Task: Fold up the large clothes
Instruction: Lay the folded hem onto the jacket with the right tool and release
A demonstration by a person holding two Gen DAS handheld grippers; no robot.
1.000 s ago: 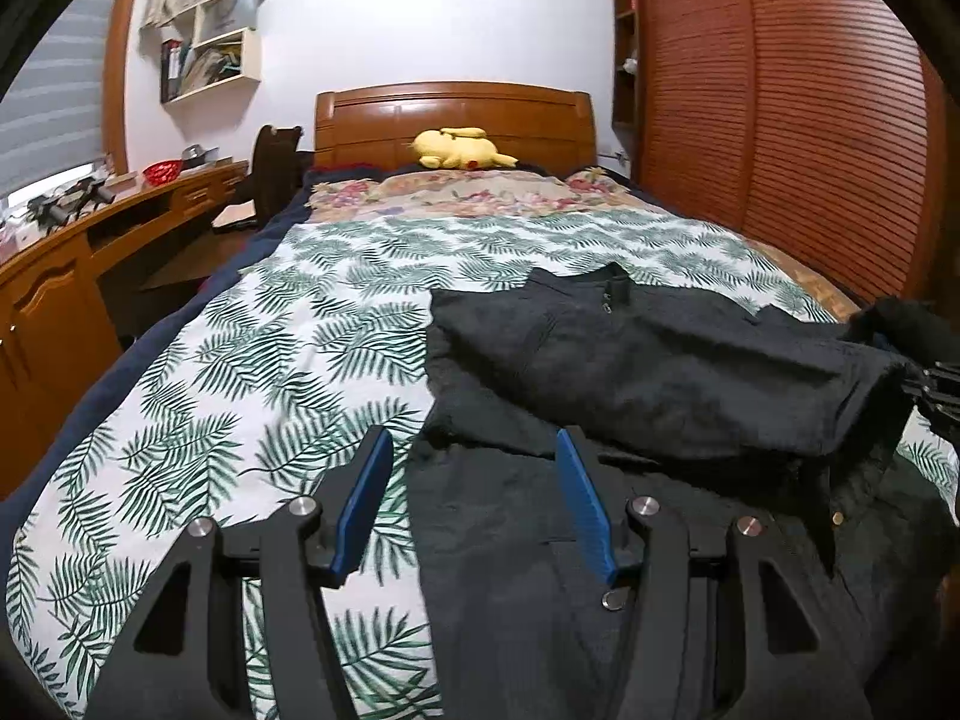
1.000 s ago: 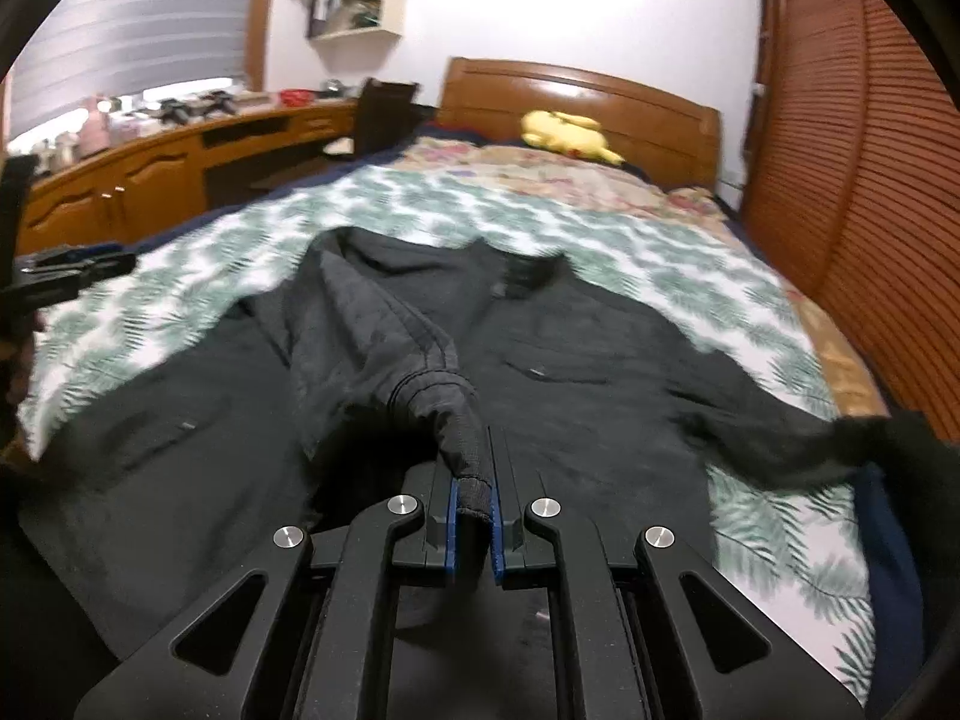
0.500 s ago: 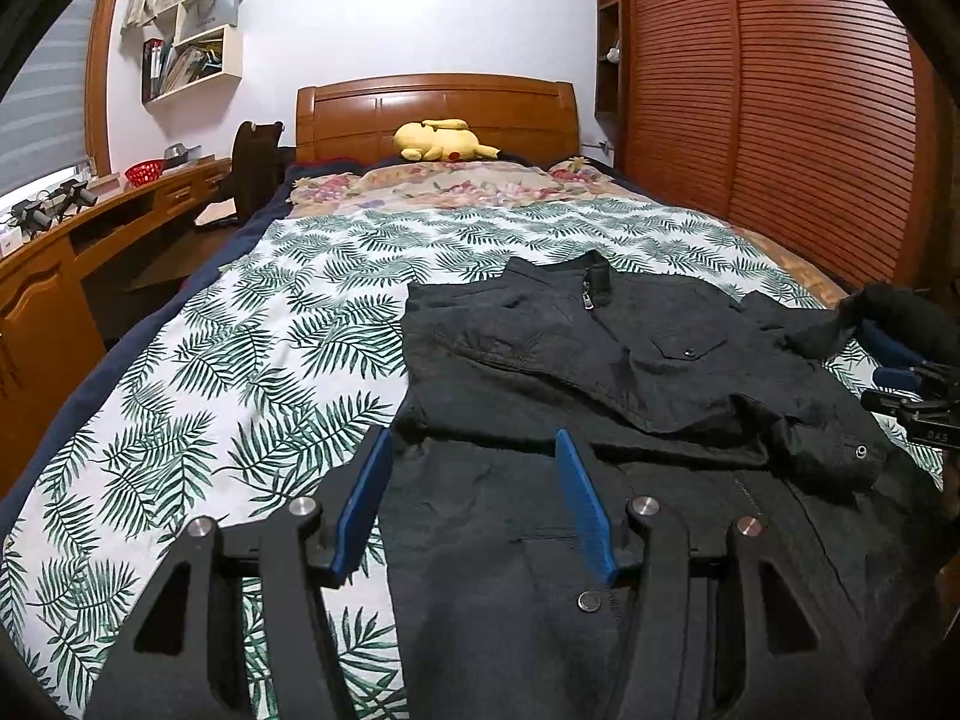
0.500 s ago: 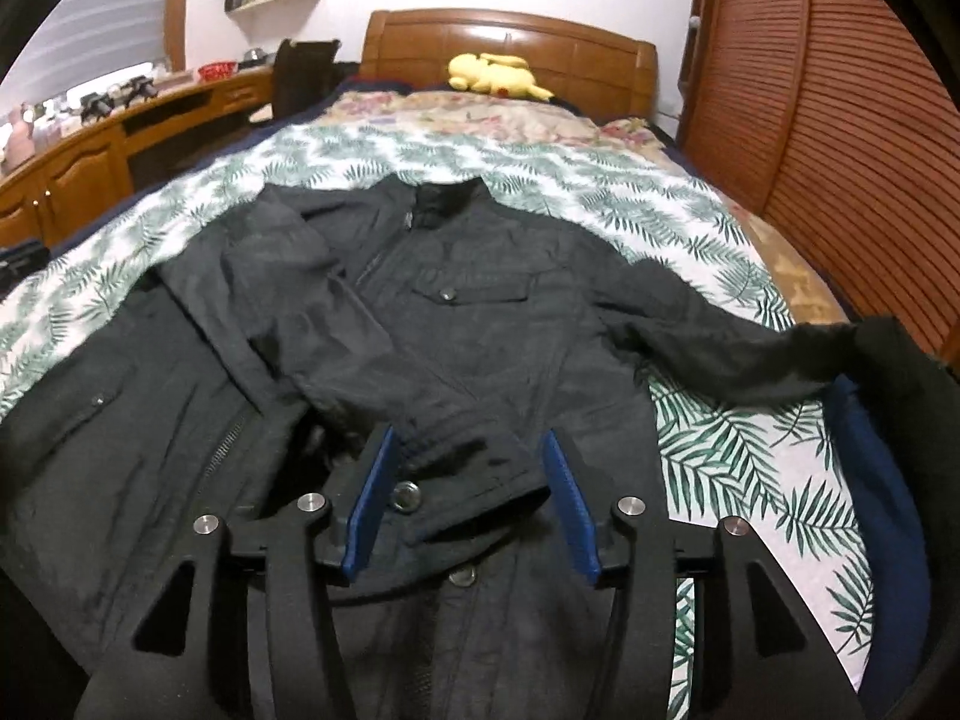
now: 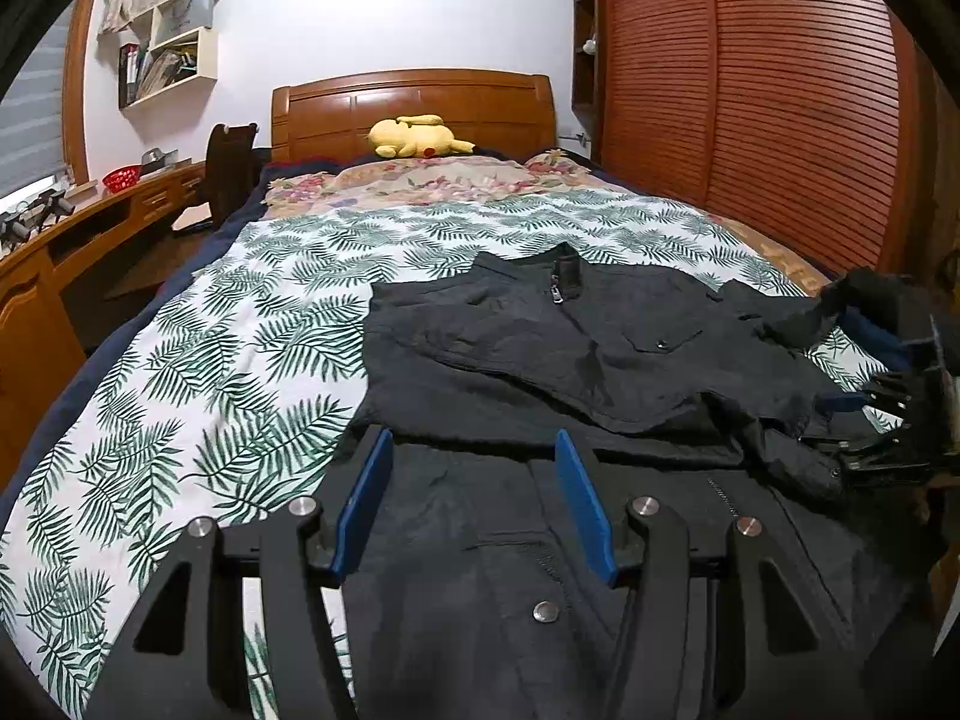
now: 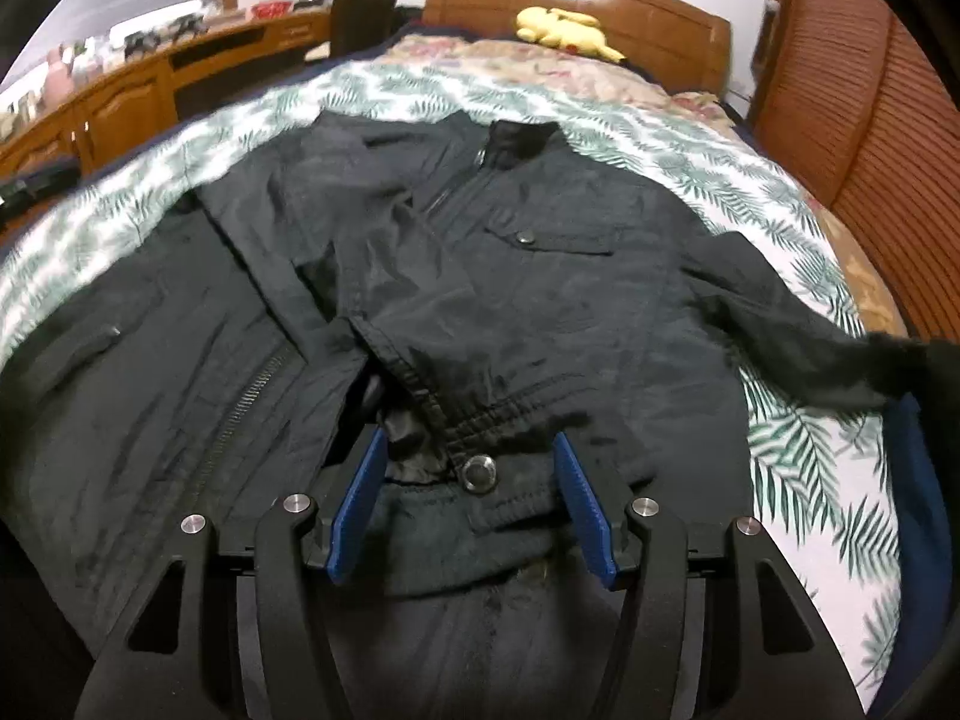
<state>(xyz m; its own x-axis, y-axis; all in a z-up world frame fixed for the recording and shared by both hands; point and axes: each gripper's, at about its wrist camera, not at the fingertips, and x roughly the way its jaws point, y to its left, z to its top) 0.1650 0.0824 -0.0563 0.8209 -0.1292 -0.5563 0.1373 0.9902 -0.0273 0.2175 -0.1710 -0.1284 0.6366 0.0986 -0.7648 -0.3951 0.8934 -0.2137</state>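
Your right gripper (image 6: 471, 501) is opening, its blue pads either side of the cuff (image 6: 480, 471) without pressing it; let the sleeve settle flat across the chest before you lift away, and back out straight so the pads do not drag the fabric. Your left gripper (image 5: 474, 498) stands apart and empty, low in its frame over the hem. The black jacket (image 6: 540, 276) lies zipped, collar toward the headboard, on the leaf-print bed (image 5: 240, 330), its other sleeve trailing to the right edge.
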